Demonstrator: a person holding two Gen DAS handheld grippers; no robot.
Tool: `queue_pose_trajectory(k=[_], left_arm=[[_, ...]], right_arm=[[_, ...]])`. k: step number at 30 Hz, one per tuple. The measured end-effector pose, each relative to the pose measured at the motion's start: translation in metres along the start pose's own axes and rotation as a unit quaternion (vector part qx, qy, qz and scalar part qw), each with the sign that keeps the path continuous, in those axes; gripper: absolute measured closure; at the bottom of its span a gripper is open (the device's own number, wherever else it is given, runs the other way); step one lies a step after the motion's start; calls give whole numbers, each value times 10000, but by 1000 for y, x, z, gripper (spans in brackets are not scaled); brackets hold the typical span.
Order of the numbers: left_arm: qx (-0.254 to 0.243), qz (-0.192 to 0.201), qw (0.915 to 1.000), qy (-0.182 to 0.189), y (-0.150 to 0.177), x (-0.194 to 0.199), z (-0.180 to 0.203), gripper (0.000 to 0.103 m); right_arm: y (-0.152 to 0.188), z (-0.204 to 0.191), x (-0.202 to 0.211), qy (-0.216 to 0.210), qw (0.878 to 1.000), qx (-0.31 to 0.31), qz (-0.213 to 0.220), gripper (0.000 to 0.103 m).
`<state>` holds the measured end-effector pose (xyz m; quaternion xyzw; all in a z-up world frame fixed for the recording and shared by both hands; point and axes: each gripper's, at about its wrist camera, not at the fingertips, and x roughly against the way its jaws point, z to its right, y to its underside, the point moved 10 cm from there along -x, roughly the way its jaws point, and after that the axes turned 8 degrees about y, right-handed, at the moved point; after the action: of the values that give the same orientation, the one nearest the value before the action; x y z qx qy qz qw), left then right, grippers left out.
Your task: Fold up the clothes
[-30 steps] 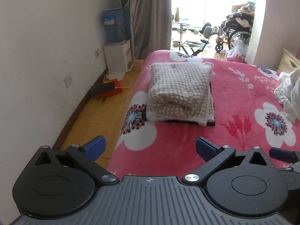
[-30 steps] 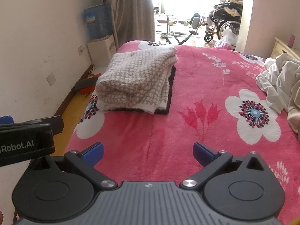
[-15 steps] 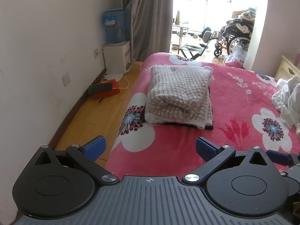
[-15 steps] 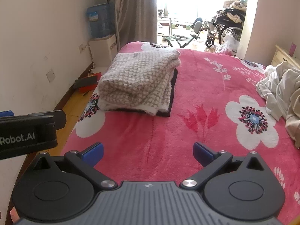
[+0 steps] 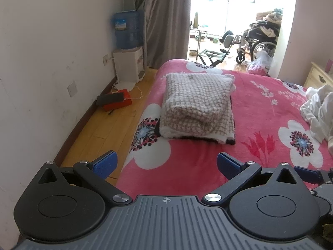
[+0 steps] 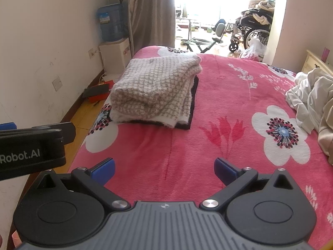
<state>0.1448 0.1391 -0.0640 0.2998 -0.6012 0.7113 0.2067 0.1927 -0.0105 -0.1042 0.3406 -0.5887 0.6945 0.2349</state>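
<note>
Left wrist view: your grippers (image 5: 165, 164) (image 6: 164, 169) gape empty; folded stack (image 5: 197, 106) ahead, fetch unfolded clothes (image 6: 310, 104) rightward.

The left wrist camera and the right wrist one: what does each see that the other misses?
Only the left view shows its own open left tongs. Only the right view shows the open right tongs and a pink item on the nightstand. Both share the folded checked stack, the crumpled white clothes and the pink floral bedspread.

Folded clothes (image 5: 197, 108) — pink bedspread (image 5: 260, 112)
</note>
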Motion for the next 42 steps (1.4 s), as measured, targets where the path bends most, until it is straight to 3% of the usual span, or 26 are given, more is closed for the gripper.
queue_pose_trajectory(k=[42], left_arm=[[24, -4, 10000, -36, -1, 0, -6, 0]], right_arm=[[0, -11, -1, -32, 9999, 47, -84, 0]])
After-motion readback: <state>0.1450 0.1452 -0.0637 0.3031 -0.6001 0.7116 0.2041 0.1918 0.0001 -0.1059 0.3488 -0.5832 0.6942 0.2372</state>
